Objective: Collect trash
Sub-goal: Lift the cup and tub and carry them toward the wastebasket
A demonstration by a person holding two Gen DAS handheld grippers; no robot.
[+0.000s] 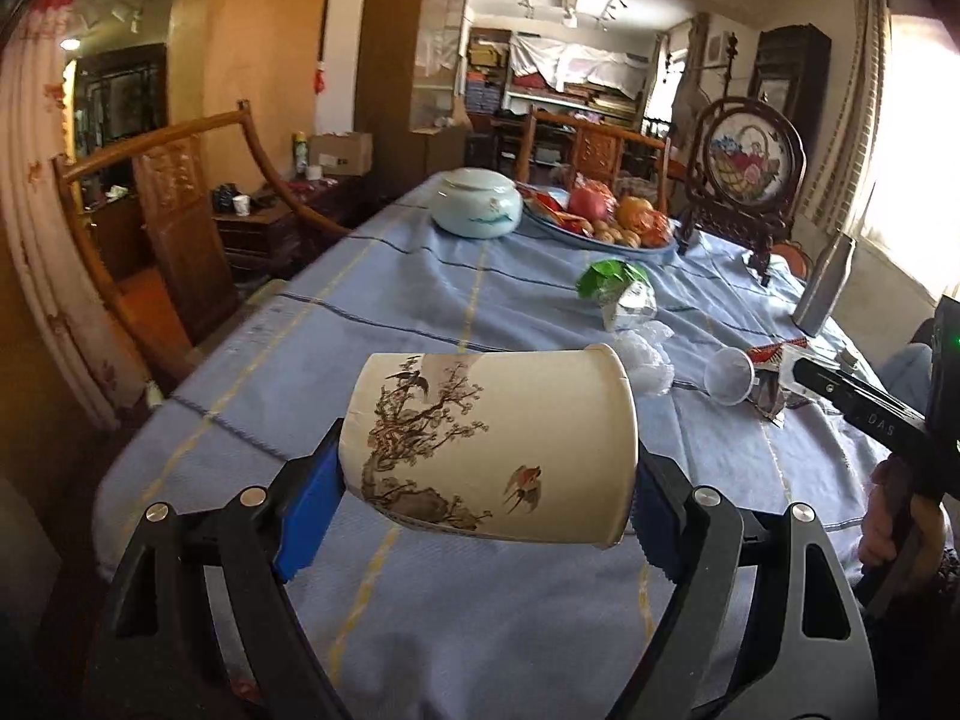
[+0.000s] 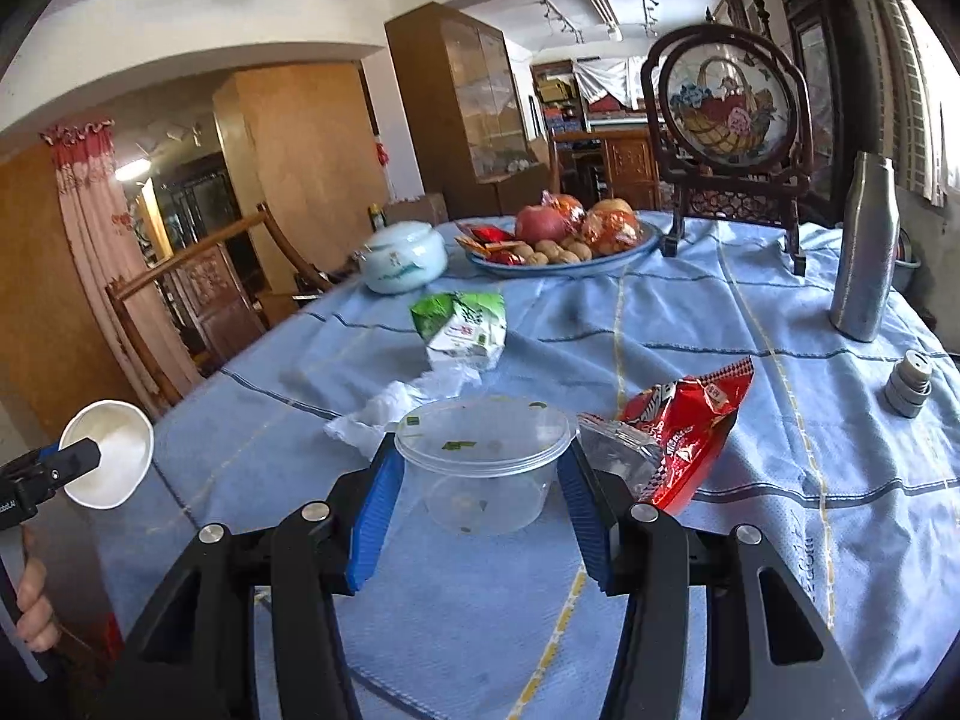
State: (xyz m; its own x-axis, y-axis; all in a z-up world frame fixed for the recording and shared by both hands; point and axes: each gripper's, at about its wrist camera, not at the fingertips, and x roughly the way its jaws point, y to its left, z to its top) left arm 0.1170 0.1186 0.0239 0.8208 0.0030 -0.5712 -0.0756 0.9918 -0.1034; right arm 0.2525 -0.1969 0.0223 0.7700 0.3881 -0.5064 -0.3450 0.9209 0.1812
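Note:
My left gripper (image 1: pixel 483 516) is shut on a paper cup (image 1: pixel 492 450) painted with birds and blossom, held on its side above the blue tablecloth (image 1: pixel 420 276). The right gripper (image 2: pixel 480 516) is shut on a clear lidded plastic tub (image 2: pixel 483 462), its blue pads pressing the rim from both sides. On the cloth beyond lie a crushed green-and-white carton (image 2: pixel 465 330), crumpled white plastic (image 2: pixel 378 417) and a red snack bag (image 2: pixel 684 438) just right of the tub. The right wrist view shows the cup's open mouth (image 2: pixel 108 453) at far left.
At the far end of the table stand a pale ceramic jar (image 2: pixel 405 258), a fruit plate (image 2: pixel 564 240) and a framed embroidery stand (image 2: pixel 726 114). A steel bottle (image 2: pixel 867 252) and its cap (image 2: pixel 909 384) are at right. Wooden chairs (image 1: pixel 180 222) line the left side.

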